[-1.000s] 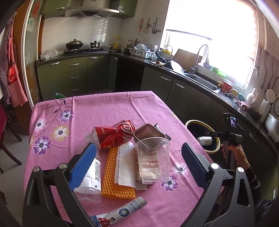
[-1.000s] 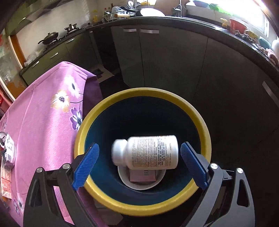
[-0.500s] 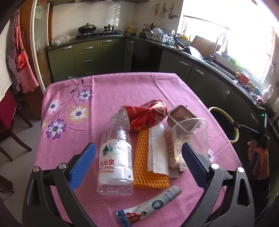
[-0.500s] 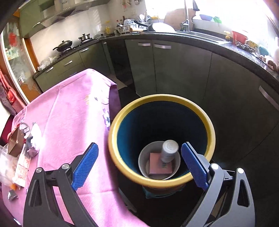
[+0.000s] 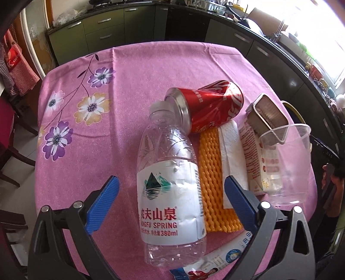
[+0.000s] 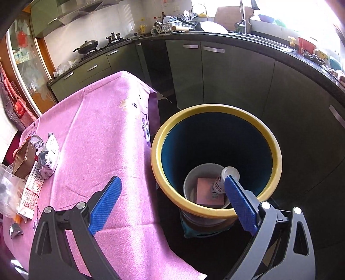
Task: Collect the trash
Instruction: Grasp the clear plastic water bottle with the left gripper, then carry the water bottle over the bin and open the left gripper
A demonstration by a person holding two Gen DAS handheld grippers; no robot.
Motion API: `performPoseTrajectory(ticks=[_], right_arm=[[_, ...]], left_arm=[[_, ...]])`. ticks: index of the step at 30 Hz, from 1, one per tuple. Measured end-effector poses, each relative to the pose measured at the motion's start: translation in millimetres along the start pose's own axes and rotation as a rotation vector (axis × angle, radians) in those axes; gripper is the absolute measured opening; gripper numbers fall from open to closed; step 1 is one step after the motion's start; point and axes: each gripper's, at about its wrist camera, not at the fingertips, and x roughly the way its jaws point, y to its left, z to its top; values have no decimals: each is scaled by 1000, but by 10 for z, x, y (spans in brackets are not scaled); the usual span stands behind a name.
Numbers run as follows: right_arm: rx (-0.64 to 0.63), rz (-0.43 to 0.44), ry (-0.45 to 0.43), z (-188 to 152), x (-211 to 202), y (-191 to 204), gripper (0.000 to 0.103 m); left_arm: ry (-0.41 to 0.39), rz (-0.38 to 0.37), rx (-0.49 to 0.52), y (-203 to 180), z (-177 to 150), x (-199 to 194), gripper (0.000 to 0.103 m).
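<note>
lying lengthwise between the spread blue pads of the left hand-held gripper (image 5: pixel 171 203): water bottle (image 5: pixel 170 191), on pink surface (image 5: pixel 120 90). right hand-held gripper (image 6: pixel 172 203) released, empty, beside yellow-rimmed bin (image 6: pixel 215 109).

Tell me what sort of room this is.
Most likely a home kitchen: a wok on a gas stove, a sink tap by the window, and green cabinets around a cloth-covered table.
</note>
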Motion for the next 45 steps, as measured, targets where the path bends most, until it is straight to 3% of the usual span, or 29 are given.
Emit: performPoseTrajectory(ticks=[8,15,27,45], right_arm=[[2,4,11,20,49,8,95],[-3,13,21,17,102,28,95],[-4,18,28,12,136,42,95],[-15,31,36,-12,153,112,95]], left_arm=[[84,20,35,-6,31,184,77],[110,36,52,5,56,260,61],[93,33,59,8,51,240,59],[3,38,65,5,-67,-219,59]])
